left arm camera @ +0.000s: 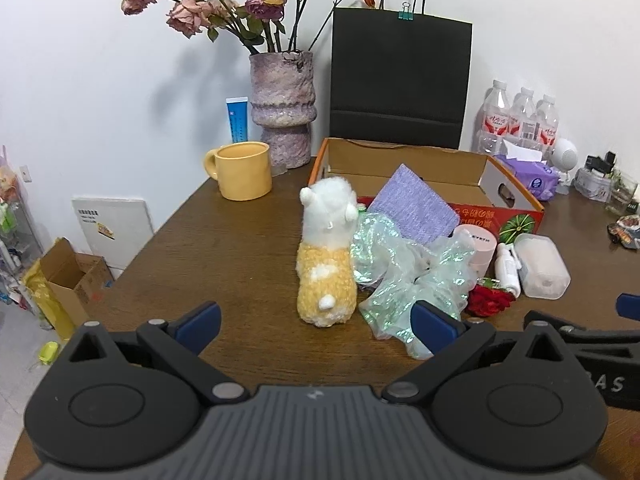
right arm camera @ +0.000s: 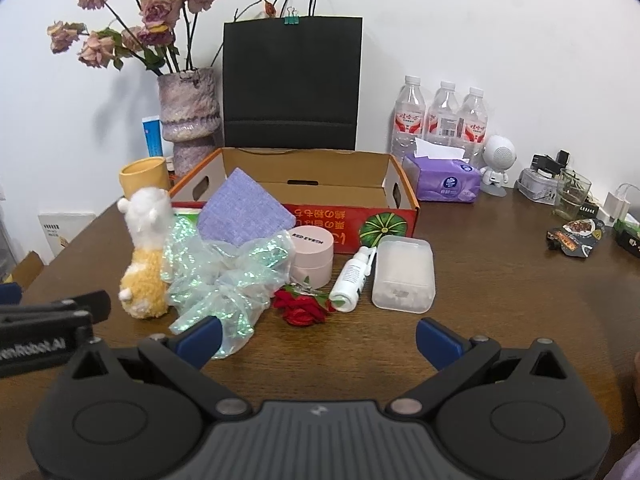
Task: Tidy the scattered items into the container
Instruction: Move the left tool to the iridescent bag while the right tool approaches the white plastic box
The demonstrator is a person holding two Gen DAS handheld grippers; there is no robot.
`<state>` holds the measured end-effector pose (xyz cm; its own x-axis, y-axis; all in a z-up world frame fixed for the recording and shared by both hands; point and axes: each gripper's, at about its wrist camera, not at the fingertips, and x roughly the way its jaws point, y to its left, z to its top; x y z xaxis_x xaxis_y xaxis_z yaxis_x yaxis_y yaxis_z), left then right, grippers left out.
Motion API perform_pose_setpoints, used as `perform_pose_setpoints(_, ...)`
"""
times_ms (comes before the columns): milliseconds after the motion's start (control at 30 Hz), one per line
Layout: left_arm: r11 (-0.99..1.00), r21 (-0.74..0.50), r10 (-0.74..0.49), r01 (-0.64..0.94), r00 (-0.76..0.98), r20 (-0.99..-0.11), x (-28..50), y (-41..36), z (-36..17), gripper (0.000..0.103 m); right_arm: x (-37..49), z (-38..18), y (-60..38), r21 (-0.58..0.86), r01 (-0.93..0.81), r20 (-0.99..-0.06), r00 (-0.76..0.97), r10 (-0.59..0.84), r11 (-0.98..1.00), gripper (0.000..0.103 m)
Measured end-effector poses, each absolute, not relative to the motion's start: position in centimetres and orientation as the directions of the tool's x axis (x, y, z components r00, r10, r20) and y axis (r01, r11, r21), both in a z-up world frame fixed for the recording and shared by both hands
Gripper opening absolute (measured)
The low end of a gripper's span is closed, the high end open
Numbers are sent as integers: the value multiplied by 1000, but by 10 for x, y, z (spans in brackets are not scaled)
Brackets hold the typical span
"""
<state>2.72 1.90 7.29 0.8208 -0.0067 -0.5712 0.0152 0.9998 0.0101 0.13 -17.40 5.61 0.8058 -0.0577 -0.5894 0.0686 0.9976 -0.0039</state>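
Observation:
An open cardboard box (left arm camera: 516, 196) (right arm camera: 352, 222) with a red front stands at the back of the brown table. In front of it lie a white-and-yellow plush alpaca (left arm camera: 326, 260) (right arm camera: 146, 256), crumpled iridescent film (left arm camera: 404, 276) (right arm camera: 224, 276), a purple cloth (left arm camera: 414, 210) (right arm camera: 244, 212), a pink jar (left arm camera: 478, 248) (right arm camera: 312, 254), a white spray bottle (left arm camera: 507, 272) (right arm camera: 352, 276), a clear plastic case (left arm camera: 542, 266) (right arm camera: 404, 276) and a red rose (left arm camera: 490, 300) (right arm camera: 302, 308). My left gripper (left arm camera: 316, 328) stands open just short of the alpaca. My right gripper (right arm camera: 318, 340) stands open near the rose, holding nothing.
A yellow mug (left arm camera: 242, 170), a vase of dried roses (left arm camera: 282, 108), a black paper bag (left arm camera: 400, 80), water bottles (right arm camera: 440, 116), a purple tissue pack (right arm camera: 442, 178) and small clutter (right arm camera: 576, 236) ring the box. The table's left edge drops to floor boxes (left arm camera: 68, 276).

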Motion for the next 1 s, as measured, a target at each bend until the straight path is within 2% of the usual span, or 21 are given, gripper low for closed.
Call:
perform_pose_setpoints(400, 998, -57, -15, -24, 809, -588, 67, 38, 55, 103, 26, 41, -188, 5, 67, -562, 825, -53, 998, 103)
perform_pose_setpoints(667, 998, -58, -66, 40, 799, -597, 84, 15, 34, 103, 54, 20, -206, 9, 106, -554, 828, -84, 994, 103)
perform_pose_setpoints(867, 998, -61, -40, 6, 818, -574, 95, -8, 23, 103, 72, 3, -229, 34, 176, -553, 823, -128, 984, 103)
perform_pose_setpoints(1000, 999, -43, -27, 3, 811, -584, 101, -23, 12, 99, 88, -4, -245, 57, 218, -551, 821, -151, 974, 103)
